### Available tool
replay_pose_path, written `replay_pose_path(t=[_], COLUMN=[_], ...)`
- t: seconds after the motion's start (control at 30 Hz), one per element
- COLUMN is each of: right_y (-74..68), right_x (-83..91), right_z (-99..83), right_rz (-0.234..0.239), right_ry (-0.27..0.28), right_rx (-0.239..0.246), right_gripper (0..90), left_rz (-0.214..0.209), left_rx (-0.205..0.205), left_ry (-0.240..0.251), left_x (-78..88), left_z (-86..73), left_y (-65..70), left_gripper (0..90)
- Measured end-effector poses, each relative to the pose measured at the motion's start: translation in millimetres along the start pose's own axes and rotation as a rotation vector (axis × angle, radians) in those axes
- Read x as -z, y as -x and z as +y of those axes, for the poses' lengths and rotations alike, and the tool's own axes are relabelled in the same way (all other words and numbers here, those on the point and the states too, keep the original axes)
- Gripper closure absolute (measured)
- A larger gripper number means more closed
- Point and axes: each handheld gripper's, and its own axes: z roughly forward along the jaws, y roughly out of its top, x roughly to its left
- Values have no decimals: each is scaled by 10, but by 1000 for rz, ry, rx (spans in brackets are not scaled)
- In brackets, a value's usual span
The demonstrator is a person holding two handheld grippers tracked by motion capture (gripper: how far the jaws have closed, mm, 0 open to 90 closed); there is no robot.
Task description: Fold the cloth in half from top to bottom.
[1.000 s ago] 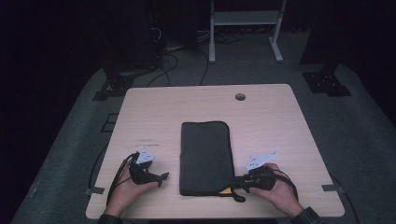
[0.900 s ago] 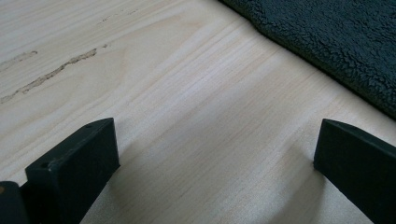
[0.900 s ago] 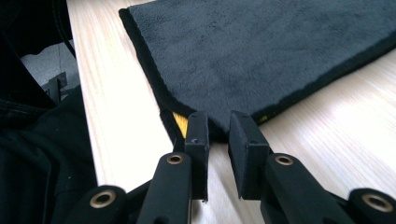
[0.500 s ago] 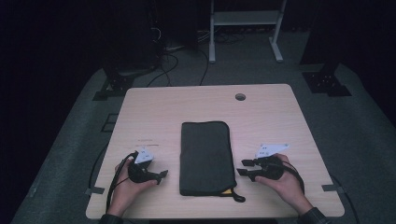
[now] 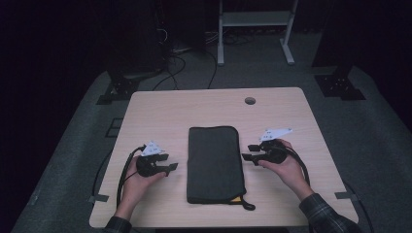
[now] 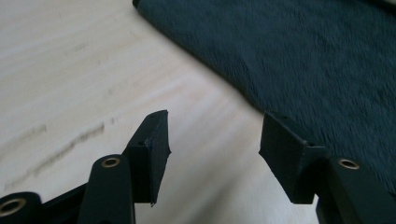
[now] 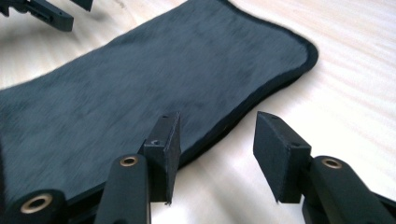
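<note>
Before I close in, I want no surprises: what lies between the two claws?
In the high view, the dark pouch lies flat between the left claw and the right claw, with bare table either side.

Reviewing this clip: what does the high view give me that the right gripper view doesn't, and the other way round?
High view alone: the whole table with its round hole, both hands, the pouch's yellow tab and dark cord loop at its near corner, plus floor cables and a stand behind. Right gripper view alone: the right tool close up, jaws apart with nothing between them, poised at the pouch's rolled edge. Both: the dark pouch lying flat on the light wood, and the left tool beyond it.
</note>
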Motion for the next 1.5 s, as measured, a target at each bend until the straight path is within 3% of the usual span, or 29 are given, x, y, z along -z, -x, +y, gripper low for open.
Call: replay_pose_path(t=[0.23, 0.47, 0.7, 0.87, 1.17, 1.3, 1.5], right_y=[164, 343, 506, 631, 741, 743, 742], right_x=[-172, -399, -636, -799, -991, -1040, -1091], right_z=[190, 363, 492, 529, 459, 437, 430], right_rz=[-5, -14, -34, -55, -69, -70, -65], right_ry=[-10, -18, -22, -27, -40, -44, -35], right_rx=[15, 19, -4, -22, -41, -6, 22], right_gripper=[494, 480, 471, 451, 426, 404, 403], left_rz=[-16, -4, -11, 23, 51, 61, 51], left_rx=[-1, -6, 8, 6, 5, 3, 3], left_ry=[-9, -14, -11, -39, -98, -121, -114], left_x=[-172, -351, -661, -847, -1035, -1091, -1116], left_z=[265, 450, 689, 809, 865, 835, 831], left_y=[-130, -241, -398, -484, -601, -620, -624], left_gripper=[469, 470, 468, 464, 459, 453, 456])
